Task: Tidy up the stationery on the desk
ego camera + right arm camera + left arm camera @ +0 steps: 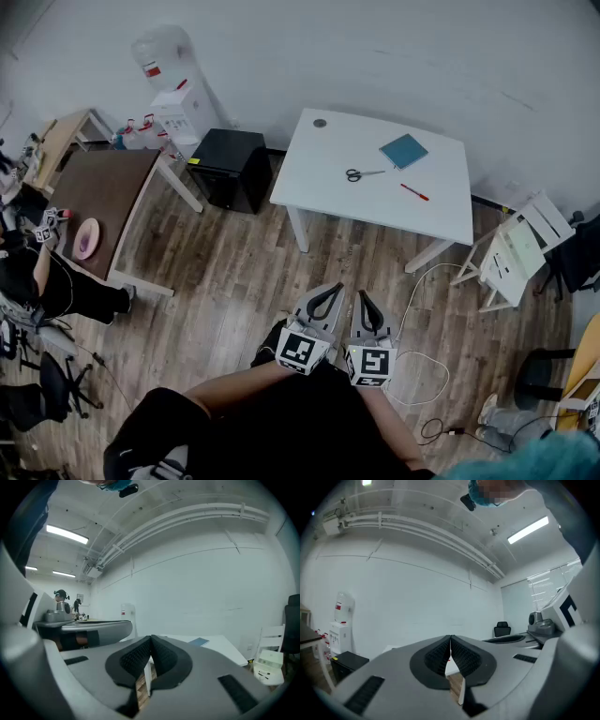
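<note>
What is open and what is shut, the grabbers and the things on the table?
left gripper: shut, empty.
right gripper: shut, empty.
scissors: flat on the white table, blades look closed.
blue notebook: closed, lying flat.
red pen: lying loose on the table.

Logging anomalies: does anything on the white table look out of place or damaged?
Nothing damaged or spilled. The scissors, blue notebook and red pen lie scattered on the white table, at differing angles.
</note>
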Demonstrator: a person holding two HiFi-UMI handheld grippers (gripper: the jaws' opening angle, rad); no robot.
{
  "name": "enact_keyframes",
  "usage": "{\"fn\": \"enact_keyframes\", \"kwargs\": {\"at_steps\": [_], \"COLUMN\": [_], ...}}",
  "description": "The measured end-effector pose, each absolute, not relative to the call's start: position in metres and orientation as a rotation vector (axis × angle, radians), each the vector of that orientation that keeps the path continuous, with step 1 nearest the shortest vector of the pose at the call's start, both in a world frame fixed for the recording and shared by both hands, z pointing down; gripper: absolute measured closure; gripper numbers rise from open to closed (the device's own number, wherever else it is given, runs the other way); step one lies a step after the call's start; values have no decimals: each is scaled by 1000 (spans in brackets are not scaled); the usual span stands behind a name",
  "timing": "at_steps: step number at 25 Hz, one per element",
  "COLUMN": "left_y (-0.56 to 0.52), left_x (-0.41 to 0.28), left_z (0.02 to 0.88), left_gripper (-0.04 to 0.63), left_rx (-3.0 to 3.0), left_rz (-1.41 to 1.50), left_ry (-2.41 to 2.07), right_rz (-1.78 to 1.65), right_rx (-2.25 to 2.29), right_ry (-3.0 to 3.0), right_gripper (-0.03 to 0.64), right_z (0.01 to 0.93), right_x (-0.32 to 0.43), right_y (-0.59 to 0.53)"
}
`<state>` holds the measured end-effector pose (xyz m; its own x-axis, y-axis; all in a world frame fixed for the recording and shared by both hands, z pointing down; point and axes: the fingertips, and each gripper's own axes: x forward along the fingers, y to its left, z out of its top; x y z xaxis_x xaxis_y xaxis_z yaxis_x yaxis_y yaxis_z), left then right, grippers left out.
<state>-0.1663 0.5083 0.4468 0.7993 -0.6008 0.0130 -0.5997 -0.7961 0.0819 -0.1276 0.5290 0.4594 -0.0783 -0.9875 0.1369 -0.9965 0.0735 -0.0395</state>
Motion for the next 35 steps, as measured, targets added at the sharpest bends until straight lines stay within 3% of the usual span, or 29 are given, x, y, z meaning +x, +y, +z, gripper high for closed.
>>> {"fn": "enact_keyframes", "kwargs": {"at_steps": [18,35], "left_y": [436,243], "left_x": [-122,-37], "left_z": [476,492], "left_gripper": [581,581], "left_rx": [2879,2831], "left_rz": [38,96], "left_ry": [-855,-703], "right_rz": [329,408], "right_rx": [2163,2135], "right_ry": [-2237,-2103], "right_gripper": [583,583], "right_z": [484,496], "right_x": [-71,8], "right_y": [473,282]}}
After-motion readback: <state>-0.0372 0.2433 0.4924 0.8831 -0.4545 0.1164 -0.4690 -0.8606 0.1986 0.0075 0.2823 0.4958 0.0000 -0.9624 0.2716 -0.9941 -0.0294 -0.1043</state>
